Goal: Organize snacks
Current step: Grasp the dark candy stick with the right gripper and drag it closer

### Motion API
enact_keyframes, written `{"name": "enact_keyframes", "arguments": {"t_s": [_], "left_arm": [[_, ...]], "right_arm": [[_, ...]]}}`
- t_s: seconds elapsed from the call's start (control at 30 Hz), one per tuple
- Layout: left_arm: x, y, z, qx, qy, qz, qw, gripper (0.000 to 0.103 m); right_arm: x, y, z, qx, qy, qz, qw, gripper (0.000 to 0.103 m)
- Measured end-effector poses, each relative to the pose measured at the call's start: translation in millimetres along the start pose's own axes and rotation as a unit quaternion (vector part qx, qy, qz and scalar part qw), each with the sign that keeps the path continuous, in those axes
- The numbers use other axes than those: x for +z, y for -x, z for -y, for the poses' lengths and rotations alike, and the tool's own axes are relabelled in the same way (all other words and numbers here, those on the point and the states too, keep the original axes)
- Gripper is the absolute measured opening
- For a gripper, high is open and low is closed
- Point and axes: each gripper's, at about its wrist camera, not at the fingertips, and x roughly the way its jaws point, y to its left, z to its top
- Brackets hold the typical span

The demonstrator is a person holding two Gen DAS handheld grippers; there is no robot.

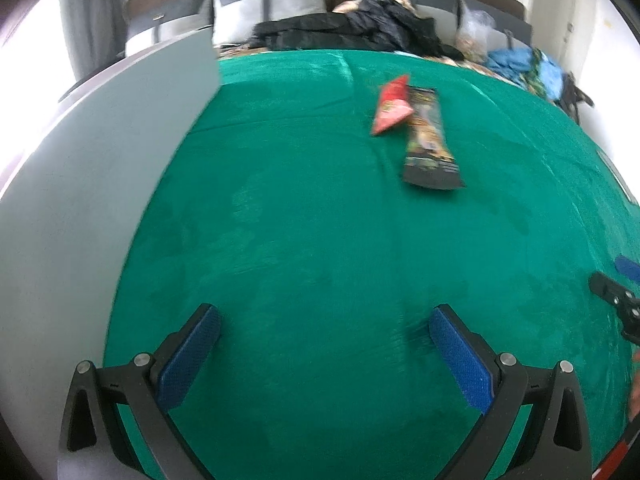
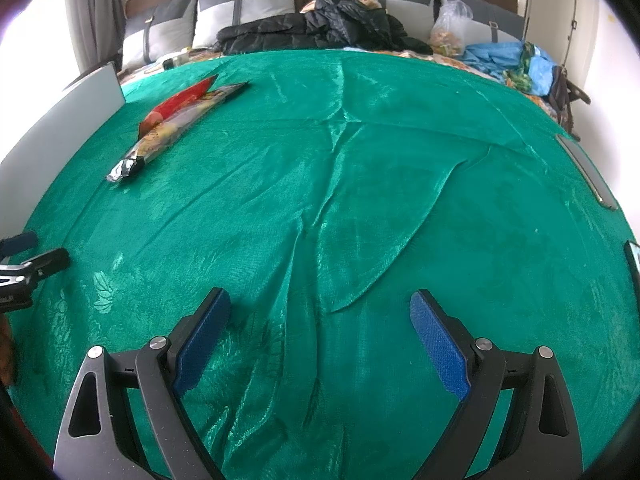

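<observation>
Bed w/ green cloth (image 2: 360, 160) fills both views; cloth creased down the middle in the right wrist view, smoother in the left one. Grey-white flat panel (image 1: 100, 200) lies along the bed's left side, can't tell what it is. Black jacket (image 2: 320, 28), clear plastic bag (image 2: 450, 26) and blue fabric (image 2: 504, 56) sit at the far end by the pillows, well apart from the work area.

Snacks: long dark packet (image 1: 428, 136) and red packet (image 1: 392, 106) lie flat on the cloth, far side, touching; red one seems partly tucked under the dark one's edge.

Left claw (image 1: 324, 356): fingers wide apart, nothing between them, low over bare cloth, snacks ahead and a bit to its right. Right claw (image 2: 320, 344): also spread, empty, over the creases; snacks far off to its left.

Judgement: step in hand = reach + first pick, task barely begun. Left claw is nearer, prob. the one to go. To do it well: take the dark packet first since it lies on top, come in across its narrow width, fingers straddling both long edges, low enough to catch foil but not pinch cloth. Thin flat packs slip, so close near an end seam.
</observation>
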Motion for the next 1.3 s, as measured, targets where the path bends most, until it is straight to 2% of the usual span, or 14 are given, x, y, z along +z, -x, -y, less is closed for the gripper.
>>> {"name": "enact_keyframes", "arguments": {"t_s": [0.1, 0.17, 0.33, 0.43, 0.53, 0.57, 0.6, 0.63, 0.8, 1.07, 1.1, 1.17, 1.2, 1.3], "left_arm": [[0.9, -1.4, 2.3, 0.007, 0.003, 0.003, 1.0, 0.103], [1.1, -1.7, 2.6, 0.006, 0.003, 0.003, 1.0, 0.103], [0.0, -1.0, 2.0, 0.004, 0.003, 0.004, 1.0, 0.103], [-0.2, -0.8, 2.1, 0.003, 0.003, 0.005, 1.0, 0.103], [-0.3, -0.7, 2.1, 0.003, 0.002, 0.005, 1.0, 0.103], [-0.3, -0.7, 2.1, 0.003, 0.002, 0.005, 1.0, 0.103], [-0.3, -0.7, 2.1, 0.003, 0.002, 0.005, 1.0, 0.103], [-0.2, -0.8, 2.2, 0.003, 0.002, 0.005, 1.0, 0.103], [0.3, -0.6, 2.6, 0.004, 0.002, 0.005, 1.0, 0.103], [0.4, -0.9, 2.6, 0.005, 0.002, 0.004, 1.0, 0.103], [0.3, -0.9, 2.6, 0.004, 0.002, 0.005, 1.0, 0.103], [0.4, -0.9, 2.6, 0.004, 0.002, 0.005, 1.0, 0.103], [0.4, -1.0, 2.7, 0.004, 0.002, 0.005, 1.0, 0.103], [0.4, -1.1, 2.6, 0.005, 0.002, 0.005, 1.0, 0.103]], "right_arm": [[10.3, 0.9, -3.2, 0.006, -0.027, -0.033, 0.999, 0.093], [29.6, 6.6, -16.1, 0.057, -0.047, -0.023, 0.997, 0.093], [112.1, -24.5, -90.6, 0.121, 0.002, -0.051, 0.991, 0.092], [146.1, -63.2, -137.2, 0.114, 0.048, -0.092, 0.988, 0.09], [153.1, -92.2, -155.4, 0.081, 0.064, -0.127, 0.987, 0.088], [151.5, -95.5, -155.2, 0.074, 0.064, -0.128, 0.987, 0.084], [148.1, -96.8, -152.8, 0.074, 0.062, -0.13, 0.987, 0.054], [144.8, -94.9, -149.0, 0.064, 0.064, -0.125, 0.988, 0.035], [125.9, -73.3, -108.8, 0.054, 0.058, -0.103, 0.992, 0.023], [78.7, -33.2, 6.5, -0.02, 0.025, -0.084, 0.996, 0.025], [73.5, -27.5, 16.8, -0.023, 0.02, -0.075, 0.997, 0.031], [58.1, -12.2, 37.4, -0.007, -0.005, -0.042, 0.999, 0.072], [53.0, -8.2, 43.3, -0.006, -0.014, -0.03, 0.999, 0.081], [33.5, -3.9, 58.9, -0.003, -0.051, -0.003, 0.999, 0.081]]}}
